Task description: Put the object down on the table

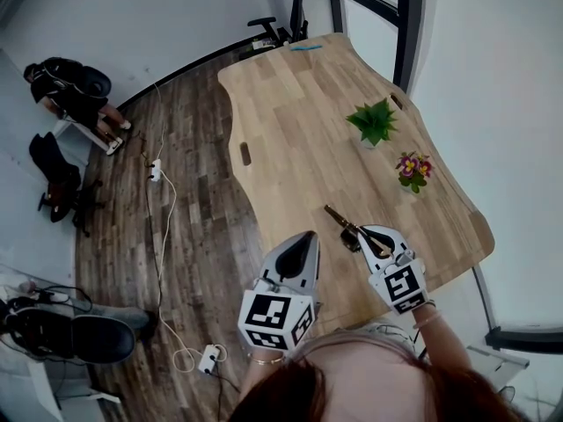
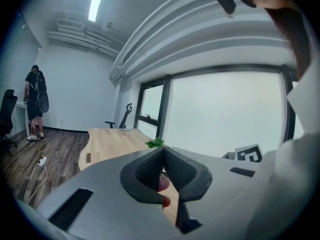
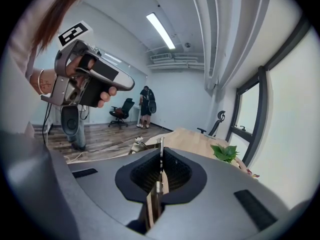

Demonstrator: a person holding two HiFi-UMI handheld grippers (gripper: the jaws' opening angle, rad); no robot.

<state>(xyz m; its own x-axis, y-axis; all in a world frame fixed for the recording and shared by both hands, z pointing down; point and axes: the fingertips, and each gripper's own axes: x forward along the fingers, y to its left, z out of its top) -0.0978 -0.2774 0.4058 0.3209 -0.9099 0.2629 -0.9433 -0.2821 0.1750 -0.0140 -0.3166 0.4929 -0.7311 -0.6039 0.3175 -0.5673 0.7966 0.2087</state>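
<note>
My right gripper (image 1: 362, 234) is over the near right part of the wooden table (image 1: 299, 121), shut on a thin flat utensil (image 1: 339, 219) whose brown end sticks out toward the far left. In the right gripper view the utensil (image 3: 160, 156) shows edge-on as a narrow metal strip pinched between the dark pads. How high it hangs above the table I cannot tell. My left gripper (image 1: 301, 246) is raised at the table's near edge, to the left of the right one. Its jaws are shut (image 2: 163, 153) with nothing between them.
A green potted plant (image 1: 373, 121) and a small pot of flowers (image 1: 413, 170) stand on the table's right side. A blue thing (image 1: 305, 47) lies at the far end. Cables and a power strip (image 1: 155, 170) run over the wood floor at left, where a person (image 1: 66, 86) stands by a desk.
</note>
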